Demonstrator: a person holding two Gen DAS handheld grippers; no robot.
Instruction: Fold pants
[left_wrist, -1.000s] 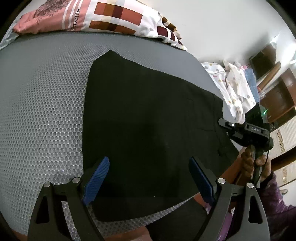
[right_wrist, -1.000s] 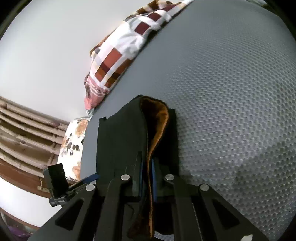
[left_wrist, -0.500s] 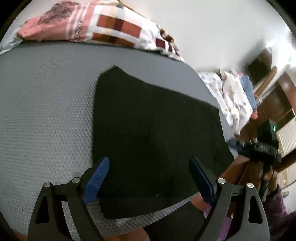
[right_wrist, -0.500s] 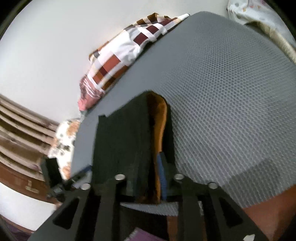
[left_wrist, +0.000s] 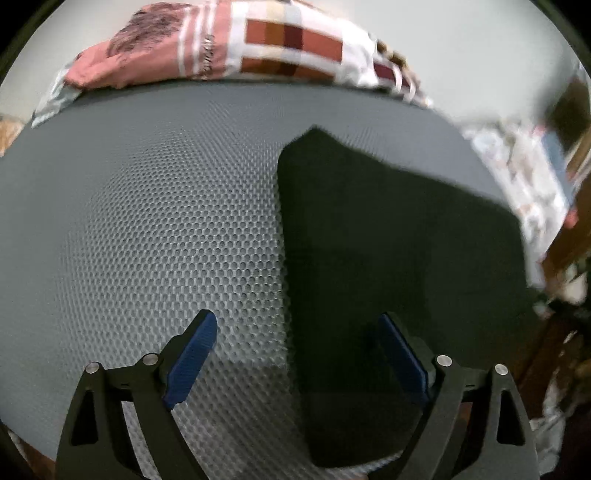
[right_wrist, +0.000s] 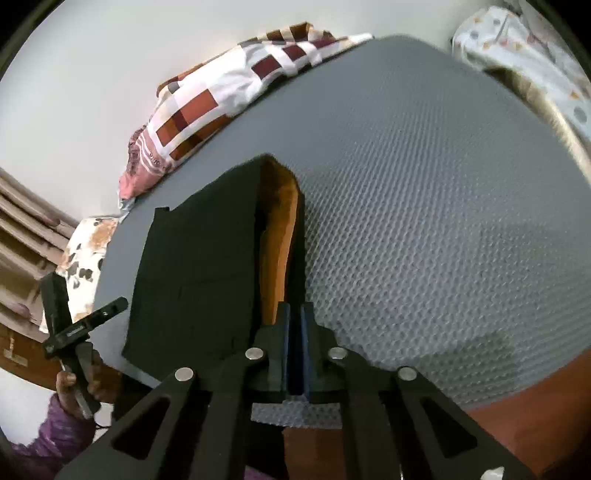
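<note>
On grey honeycomb-mesh bed (left_wrist: 155, 229): folded black pants with orange lining (right_wrist: 207, 254), near front edge. Right hand-held gripper (right_wrist: 294, 325) just closed, nothing visibly pinched. Left hand-held gripper (left_wrist: 295, 354) spread over pants' edge. Checked red-white pillow (left_wrist: 280, 48) beyond; path clear.

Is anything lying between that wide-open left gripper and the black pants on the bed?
Nothing visible. The left gripper hangs open right over the pants' near edge, one blue finger above the cloth, the other above bare grey mattress. The patterned pillow lies far behind.
</note>
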